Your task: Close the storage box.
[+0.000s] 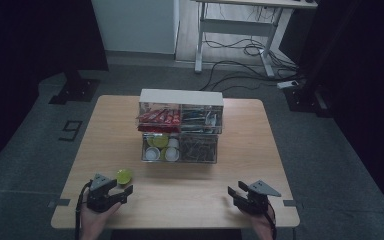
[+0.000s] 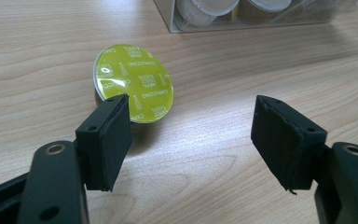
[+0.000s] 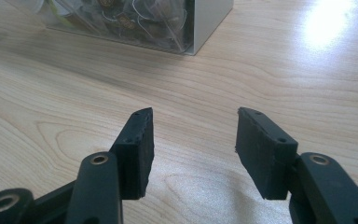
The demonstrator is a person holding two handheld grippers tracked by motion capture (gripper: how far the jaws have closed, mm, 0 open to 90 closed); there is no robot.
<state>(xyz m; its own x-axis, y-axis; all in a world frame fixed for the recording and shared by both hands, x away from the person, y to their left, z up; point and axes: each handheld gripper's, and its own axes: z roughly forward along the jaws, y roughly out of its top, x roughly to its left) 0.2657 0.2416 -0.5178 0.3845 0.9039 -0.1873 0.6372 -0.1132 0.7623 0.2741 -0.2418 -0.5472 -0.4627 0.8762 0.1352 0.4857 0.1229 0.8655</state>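
Basically, the step in hand looks like a pickup of the round lime-green foil-lidded coffee capsule [image 2: 133,82] by the left gripper [image 2: 191,135]. The jaws stand wide with nothing between them; the capsule sits on the pale wooden table [image 1: 190,195] just beyond the left jaw's tip, at about 11 o'clock in the left gripper view. In the high view the capsule [image 1: 124,176] is just at 1 o'clock of the left gripper [image 1: 119,190], and at 7 o'clock from the clear plastic 2-tier drawer organiser [image 1: 181,131], apart from it.

To do it well: shift the gripper toward the capsule so the body sits centred between both pads, not under 1 pad. Come down low, then squeeze on the side wall below the foil rim. The thin rim would probably slip or bend, my guess.

Orientation: the foil lid faces up and tilts toward the camera, so the capsule seems to lean rather than sit flat; I cannot tell what it rests on. A round disc has no long axis across the lid; its axis runs through the lid, near upright.

The right gripper [image 3: 193,140] is also wide and empty, over bare table at 5 o'clock of the organiser.
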